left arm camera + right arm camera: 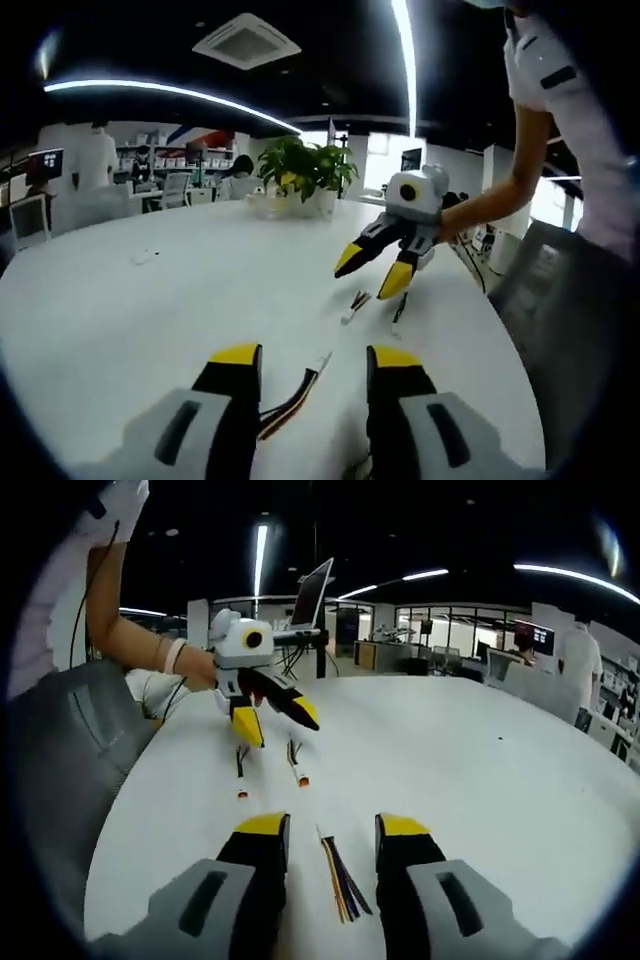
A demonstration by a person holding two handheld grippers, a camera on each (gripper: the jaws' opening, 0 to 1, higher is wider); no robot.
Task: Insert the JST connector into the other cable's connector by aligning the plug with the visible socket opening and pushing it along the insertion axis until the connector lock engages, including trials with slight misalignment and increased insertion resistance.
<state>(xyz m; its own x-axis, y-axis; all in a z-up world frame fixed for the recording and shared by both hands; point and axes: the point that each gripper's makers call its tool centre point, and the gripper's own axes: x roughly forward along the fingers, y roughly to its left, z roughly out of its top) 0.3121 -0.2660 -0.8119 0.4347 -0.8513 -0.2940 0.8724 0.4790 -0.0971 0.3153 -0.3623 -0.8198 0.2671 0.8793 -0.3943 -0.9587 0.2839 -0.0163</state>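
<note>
While hovering over the white surface (150, 300), left tongs (310, 365) spread wide, gripping nothing; multicoloured cable (295, 400) lying between the jaws. Farther off, right tongs (375, 270) parted and empty above two short cables (355, 303).

From the right gripper view, right tongs (330, 830) apart and empty over a wire bundle (340, 880); left tongs (275, 723) parted, unladen.

Two short connector cables (240, 772) (297, 765) flat, side by side, apart
</note>
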